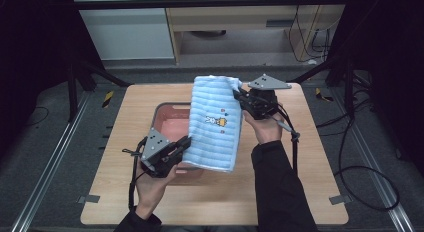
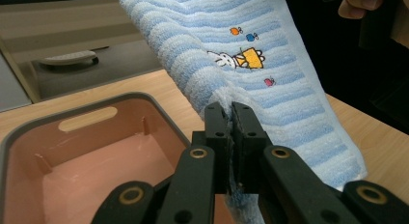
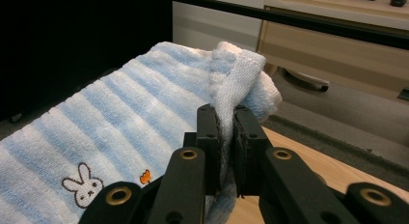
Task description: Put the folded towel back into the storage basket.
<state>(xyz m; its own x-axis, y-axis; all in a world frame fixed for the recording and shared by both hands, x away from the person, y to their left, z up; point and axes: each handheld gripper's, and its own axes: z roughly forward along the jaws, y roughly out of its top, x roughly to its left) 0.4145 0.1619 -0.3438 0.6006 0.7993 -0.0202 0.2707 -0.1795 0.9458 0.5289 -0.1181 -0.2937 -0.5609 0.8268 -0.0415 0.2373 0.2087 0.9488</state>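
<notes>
Both claws, left claw [image 1: 186, 143] and right claw [image 1: 239, 93], clench a striped towel [image 1: 214, 124] above the wooden table [image 1: 310, 157].

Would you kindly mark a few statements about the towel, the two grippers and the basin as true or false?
1. The left gripper is shut on the striped towel. True.
2. The towel is plain white. False: it has light blue and white stripes and an embroidered rabbit.
3. The right gripper pinches a bunched corner of the towel. True.
4. The pink basin holds a second towel. False: what shows of its inside is bare.
5. The towel lies flat on the wooden table. False: it is held up between the two grippers, above the basin.
</notes>
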